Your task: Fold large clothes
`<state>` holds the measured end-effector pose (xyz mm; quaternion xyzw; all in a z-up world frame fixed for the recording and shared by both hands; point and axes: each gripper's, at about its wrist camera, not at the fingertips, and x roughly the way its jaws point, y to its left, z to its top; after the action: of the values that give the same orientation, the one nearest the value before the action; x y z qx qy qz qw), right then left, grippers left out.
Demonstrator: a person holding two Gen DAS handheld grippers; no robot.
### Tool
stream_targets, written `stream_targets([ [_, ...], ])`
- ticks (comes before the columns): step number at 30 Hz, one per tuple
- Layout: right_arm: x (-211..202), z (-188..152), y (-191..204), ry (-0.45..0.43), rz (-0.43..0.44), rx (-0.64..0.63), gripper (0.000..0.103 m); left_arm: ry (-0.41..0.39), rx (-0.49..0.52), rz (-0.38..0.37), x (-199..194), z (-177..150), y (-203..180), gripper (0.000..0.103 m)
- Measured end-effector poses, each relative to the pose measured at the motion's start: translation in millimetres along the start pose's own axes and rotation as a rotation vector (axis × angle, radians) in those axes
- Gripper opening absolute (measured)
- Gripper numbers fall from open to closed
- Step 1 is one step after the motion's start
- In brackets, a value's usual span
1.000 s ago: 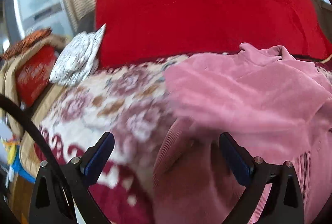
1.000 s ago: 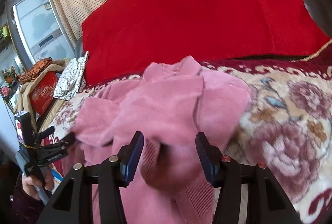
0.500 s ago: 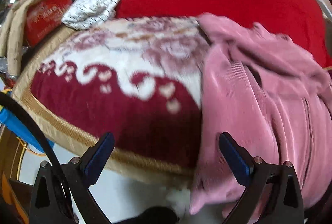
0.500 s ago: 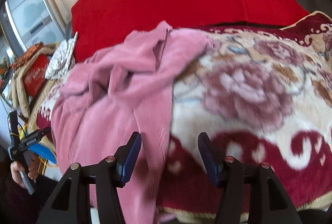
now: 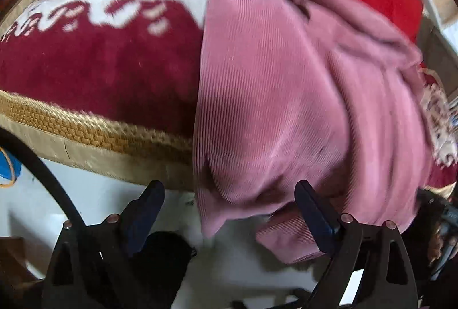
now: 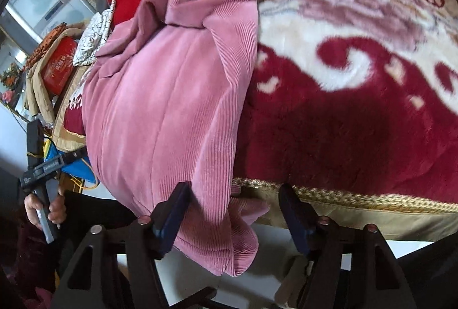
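Both grippers have dropped to the bed's [image 6: 357, 208] edge; left gripper [image 5: 229, 211] narrowing, right gripper [image 6: 234, 211] widening, jaws unclamped around the pink garment's [image 6: 171, 108] hanging hem.

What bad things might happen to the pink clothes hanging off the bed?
The pink garment hangs well over the bed's gold edge, so it might slide to the floor. Both the left gripper and right gripper are open, their jaws just moving, so a grab might catch only a loose fold and bunch it.
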<state>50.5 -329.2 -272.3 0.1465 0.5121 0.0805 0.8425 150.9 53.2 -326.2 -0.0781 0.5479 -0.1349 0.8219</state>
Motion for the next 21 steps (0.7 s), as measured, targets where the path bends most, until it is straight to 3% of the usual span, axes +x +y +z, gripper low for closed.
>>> stream_targets([
  [3, 10.1, -1.0, 1.9, 0.017, 0.021, 0.007, 0.080, 0.005, -0.015, 0.063, 11.4, 4.2, 2.7, 0.092],
  [6, 27.1, -6.3, 5.9, 0.074, 0.050, 0.010, 0.080, -0.004, -0.012, 0.011, 16.7, 5.4, 1.8, 0.092],
  [7, 32.1, -8.1, 10.7, 0.095, 0.057, -0.001, 0.078, -0.008, 0.000, -0.006, 17.9, 4.9, 1.4, 0.081],
  [9, 35.9, -11.2, 24.1, 0.106, 0.063, -0.054, 0.073, 0.028, -0.017, -0.087, 26.8, 3.8, 1.0, 0.046],
  [11, 36.1, -12.9, 39.0, 0.091, 0.041, -0.118, 0.053, 0.038, -0.047, -0.105, 31.0, 2.5, 5.3, 0.033],
  [13, 38.1, -13.2, 43.9, 0.091, 0.008, -0.142, 0.042, 0.038, -0.053, -0.114, 31.6, 1.7, 6.5, 0.032],
  [15, 41.9, -12.9, 40.5, 0.097, 0.011, -0.123, 0.042, 0.039, -0.054, -0.109, 32.5, 0.5, 7.2, 0.036],
  [17, 46.0, -10.3, 36.1, 0.109, 0.021, -0.086, 0.050, 0.051, -0.063, -0.073, 37.5, 0.5, 10.0, 0.064],
  [19, 50.7, -6.6, 37.2, 0.130, 0.041, -0.080, 0.058, 0.053, -0.075, -0.051, 38.8, -4.2, 17.6, 0.072],
  [21, 52.8, -6.9, 43.7, 0.127, 0.016, -0.130, 0.059, 0.060, -0.102, -0.072, 43.3, -5.4, 24.5, 0.073],
])
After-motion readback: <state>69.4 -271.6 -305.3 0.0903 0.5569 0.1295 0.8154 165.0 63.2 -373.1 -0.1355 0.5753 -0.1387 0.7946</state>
